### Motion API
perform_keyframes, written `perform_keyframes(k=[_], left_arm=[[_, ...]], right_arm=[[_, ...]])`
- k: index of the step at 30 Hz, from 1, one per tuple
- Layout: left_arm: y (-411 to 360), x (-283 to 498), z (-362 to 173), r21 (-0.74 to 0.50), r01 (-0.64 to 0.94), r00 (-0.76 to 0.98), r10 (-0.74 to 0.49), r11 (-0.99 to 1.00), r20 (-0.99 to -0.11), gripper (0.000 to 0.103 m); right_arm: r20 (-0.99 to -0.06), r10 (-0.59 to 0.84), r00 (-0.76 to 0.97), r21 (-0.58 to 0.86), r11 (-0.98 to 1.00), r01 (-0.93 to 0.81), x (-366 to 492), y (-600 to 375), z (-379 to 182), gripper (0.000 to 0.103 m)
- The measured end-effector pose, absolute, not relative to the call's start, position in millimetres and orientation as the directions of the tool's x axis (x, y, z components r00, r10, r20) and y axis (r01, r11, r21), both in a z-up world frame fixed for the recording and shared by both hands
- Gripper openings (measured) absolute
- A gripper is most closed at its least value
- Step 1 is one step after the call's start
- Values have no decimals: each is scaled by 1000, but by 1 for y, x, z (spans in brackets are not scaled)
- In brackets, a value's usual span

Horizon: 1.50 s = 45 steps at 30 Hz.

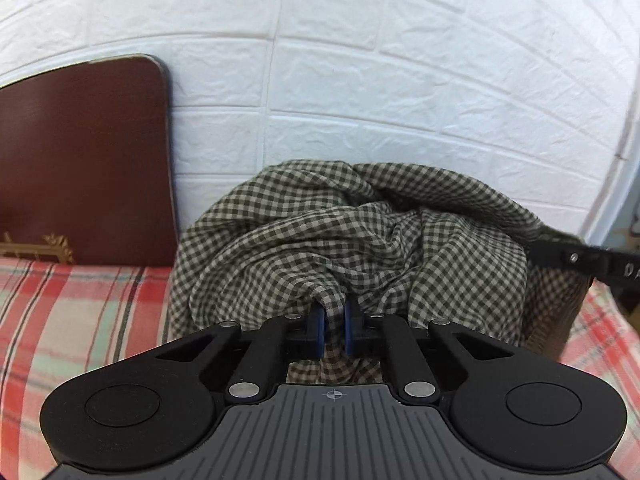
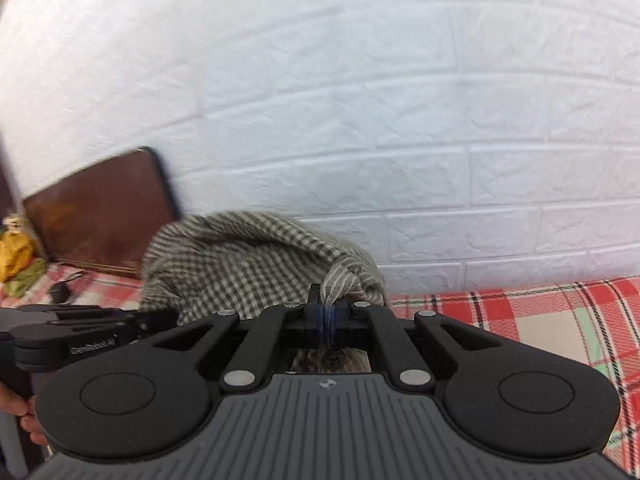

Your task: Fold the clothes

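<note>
A checked garment (image 1: 340, 232) in dark olive and beige hangs bunched above the bed. In the left wrist view my left gripper (image 1: 335, 320) is shut on a fold of it, with cloth pinched between the blue pads (image 1: 319, 322). At the right edge of that view, my right gripper (image 1: 538, 249) holds the garment's far side. In the right wrist view the right gripper (image 2: 329, 318) is shut on a gathered edge of the same checked garment (image 2: 240, 260). My left gripper (image 2: 170, 316) reaches into the cloth from the left.
A red plaid bedsheet (image 1: 80, 320) (image 2: 520, 320) covers the bed below. A brown headboard (image 1: 80, 160) leans on the white brick-pattern wall (image 1: 400, 80). A yellow-green soft toy (image 2: 16, 256) and a small dark object (image 2: 60, 292) lie at far left. A hand (image 2: 24, 420) shows at lower left.
</note>
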State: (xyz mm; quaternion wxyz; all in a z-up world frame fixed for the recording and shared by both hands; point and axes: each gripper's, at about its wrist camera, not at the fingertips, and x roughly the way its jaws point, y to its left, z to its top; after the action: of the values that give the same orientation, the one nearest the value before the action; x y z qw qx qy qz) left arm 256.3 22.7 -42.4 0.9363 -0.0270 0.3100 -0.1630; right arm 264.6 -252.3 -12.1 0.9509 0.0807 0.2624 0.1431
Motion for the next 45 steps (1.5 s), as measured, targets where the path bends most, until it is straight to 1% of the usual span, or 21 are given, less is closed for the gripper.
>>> perform_keyframes(k=[3, 5, 11, 12, 13, 15, 16, 18, 20, 22, 23, 25, 30, 33, 35, 38, 39, 40, 41, 42, 45], left_arm=[[40, 200, -38, -178, 307, 741, -352, 935, -571, 4], [47, 162, -45, -181, 325, 722, -367, 928, -587, 4], [52, 67, -89, -153, 340, 657, -350, 928, -668, 9], [53, 57, -94, -144, 335, 653, -340, 931, -677, 18], [55, 48, -98, -143, 329, 649, -333, 934, -684, 34], [61, 36, -102, -161, 312, 642, -332, 936, -691, 37], [64, 30, -102, -159, 309, 646, -329, 938, -689, 41], [69, 18, -97, -146, 306, 663, -320, 941, -677, 49], [75, 9, -88, -123, 301, 691, -306, 946, -655, 55], [83, 0, -73, -103, 302, 729, -299, 948, -615, 62], [85, -2, -64, -86, 304, 750, -294, 949, -592, 64], [88, -1, -47, -32, 307, 790, -273, 951, -549, 70], [76, 39, -17, 114, 323, 851, -236, 940, -468, 75], [60, 74, -15, 210, 374, 848, -242, 903, -471, 77], [54, 99, -21, 223, 397, 829, -243, 890, -504, 77], [51, 129, -34, 147, 409, 778, -259, 901, -572, 75], [51, 137, -39, 108, 415, 754, -276, 903, -596, 63], [53, 144, -46, 55, 428, 722, -305, 902, -621, 25], [57, 149, -52, -4, 434, 689, -334, 901, -644, 12], [62, 150, -56, -57, 434, 664, -361, 899, -655, 2], [78, 135, -57, -138, 444, 646, -423, 885, -636, 0]], right_arm=[[-474, 364, 802, 222, 931, -291, 205, -254, -4, 4], [-487, 409, 772, 245, 912, -329, 162, -256, -12, 4], [-625, 448, 639, 329, 894, -304, 66, -255, -80, 4], [-644, 443, 623, 343, 896, -283, 55, -254, -93, 4], [-655, 441, 614, 356, 896, -265, 48, -252, -101, 4], [-674, 436, 596, 380, 897, -227, 34, -248, -118, 4], [-675, 435, 596, 385, 897, -219, 30, -248, -120, 5], [-673, 426, 605, 385, 900, -206, 26, -247, -119, 9], [-665, 398, 632, 347, 914, -211, 24, -246, -110, 20], [-634, 358, 685, 311, 930, -197, 19, -250, -95, 63], [-610, 344, 714, 304, 934, -190, 17, -252, -87, 69], [-568, 332, 753, 306, 935, -182, 14, -257, -72, 69], [-515, 315, 797, 339, 929, -148, 9, -264, -59, 70], [-537, 323, 779, 375, 919, -123, 11, -266, -65, 70], [-558, 313, 768, 378, 920, -101, 8, -267, -70, 70], [-580, 290, 761, 374, 925, -68, 2, -274, -77, 70], [-586, 284, 759, 378, 924, -54, 3, -275, -78, 70], [-590, 280, 757, 382, 923, -44, 6, -277, -80, 70], [-594, 276, 756, 385, 922, -34, 9, -278, -81, 70], [-593, 277, 756, 383, 923, -37, 11, -277, -80, 70], [-591, 280, 756, 376, 926, -48, 17, -274, -78, 70]])
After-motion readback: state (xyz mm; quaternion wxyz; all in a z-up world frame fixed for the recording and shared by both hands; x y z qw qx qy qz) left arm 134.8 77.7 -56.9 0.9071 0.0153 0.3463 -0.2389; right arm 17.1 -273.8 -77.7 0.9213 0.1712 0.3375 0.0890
